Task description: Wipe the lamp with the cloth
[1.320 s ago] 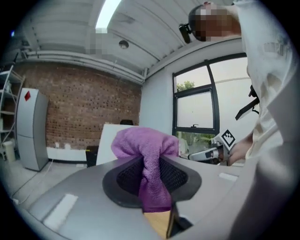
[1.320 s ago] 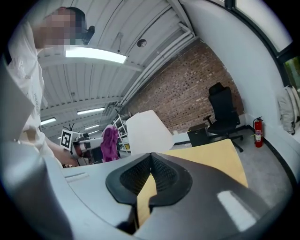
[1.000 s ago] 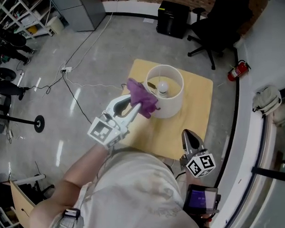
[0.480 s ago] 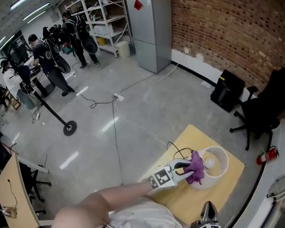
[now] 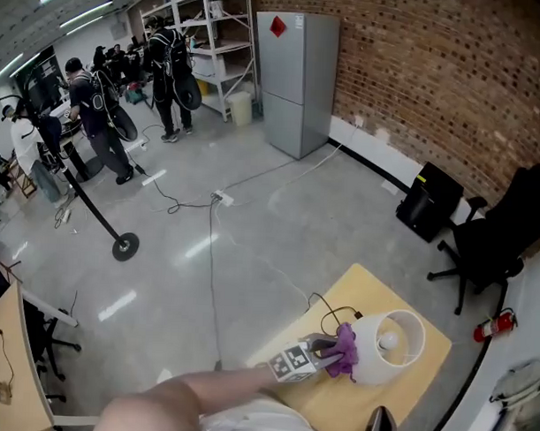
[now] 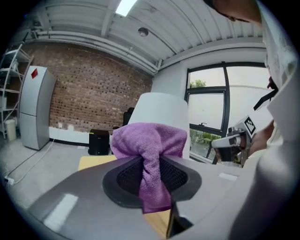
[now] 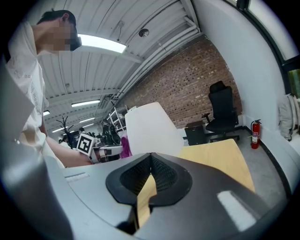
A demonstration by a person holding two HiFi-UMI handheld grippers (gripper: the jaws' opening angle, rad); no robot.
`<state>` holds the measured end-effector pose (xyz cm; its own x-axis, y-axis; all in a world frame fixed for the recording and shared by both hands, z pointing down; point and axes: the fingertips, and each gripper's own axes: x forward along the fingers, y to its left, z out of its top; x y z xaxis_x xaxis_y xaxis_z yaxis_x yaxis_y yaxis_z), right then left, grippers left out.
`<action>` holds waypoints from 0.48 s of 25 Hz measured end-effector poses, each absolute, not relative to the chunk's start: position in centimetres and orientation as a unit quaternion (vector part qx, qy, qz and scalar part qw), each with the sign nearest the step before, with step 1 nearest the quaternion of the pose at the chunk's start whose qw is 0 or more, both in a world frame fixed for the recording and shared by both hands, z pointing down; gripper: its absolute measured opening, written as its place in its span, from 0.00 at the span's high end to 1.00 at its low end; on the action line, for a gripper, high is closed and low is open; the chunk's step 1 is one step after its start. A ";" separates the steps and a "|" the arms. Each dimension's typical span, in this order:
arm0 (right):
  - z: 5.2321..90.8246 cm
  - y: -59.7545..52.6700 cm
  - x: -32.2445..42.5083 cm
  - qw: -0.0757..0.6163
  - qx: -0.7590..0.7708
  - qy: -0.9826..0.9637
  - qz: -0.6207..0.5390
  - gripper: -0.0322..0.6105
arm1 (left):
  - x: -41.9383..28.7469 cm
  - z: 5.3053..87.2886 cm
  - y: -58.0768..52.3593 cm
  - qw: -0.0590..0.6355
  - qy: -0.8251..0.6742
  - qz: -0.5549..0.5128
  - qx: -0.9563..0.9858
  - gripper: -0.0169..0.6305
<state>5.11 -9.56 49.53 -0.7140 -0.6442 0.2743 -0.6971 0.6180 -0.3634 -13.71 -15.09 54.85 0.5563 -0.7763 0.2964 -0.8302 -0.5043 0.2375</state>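
Observation:
A white lamp shade [image 5: 382, 354] with a bulb [image 5: 391, 342] inside stands on a small tan table [image 5: 363, 289]. My left gripper [image 5: 330, 353] is shut on a purple cloth [image 5: 344, 354], which rests against the shade's left side. In the left gripper view the cloth [image 6: 149, 140] bunches out between the jaws of that gripper [image 6: 151, 165], with the shade [image 6: 161, 108] right behind it. My right gripper [image 7: 150, 161] hangs shut and empty to the right of the lamp [image 7: 149, 127], above the table [image 7: 213, 157]; only its tip [image 5: 379, 426] shows in the head view.
A black office chair [image 5: 499, 240], a fire extinguisher [image 5: 492, 326] and a black box [image 5: 429, 207] stand by the brick wall beyond the table. A cable [image 5: 211, 252] crosses the floor. A grey fridge [image 5: 297, 79], shelving and several people are far back left.
The left gripper has sunk with the cloth from the shade's rim down its left side. The head view has tilted up and now takes in the room. The right gripper has stayed put.

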 end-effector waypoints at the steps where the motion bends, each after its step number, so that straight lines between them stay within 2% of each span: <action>1: 49.5 -9.5 5.0 0.059 0.374 -0.898 0.226 0.93 | -14.1 55.4 -15.1 0.184 -0.467 0.083 0.861 0.82; 5: 49.5 -9.1 4.5 0.063 0.377 -0.898 0.220 0.93 | -15.3 55.3 -15.3 0.180 -0.477 0.081 0.856 0.83; 12: 49.6 -8.6 3.9 0.069 0.380 -0.898 0.211 0.93 | -16.8 46.4 -18.2 0.116 -0.475 -0.003 0.872 0.82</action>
<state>3.86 -8.59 49.57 -0.7015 -0.6532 0.2851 -0.7118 0.6216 -0.3271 -16.77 -18.20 46.40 0.5489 -0.8293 0.1045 -0.8278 -0.5220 0.2056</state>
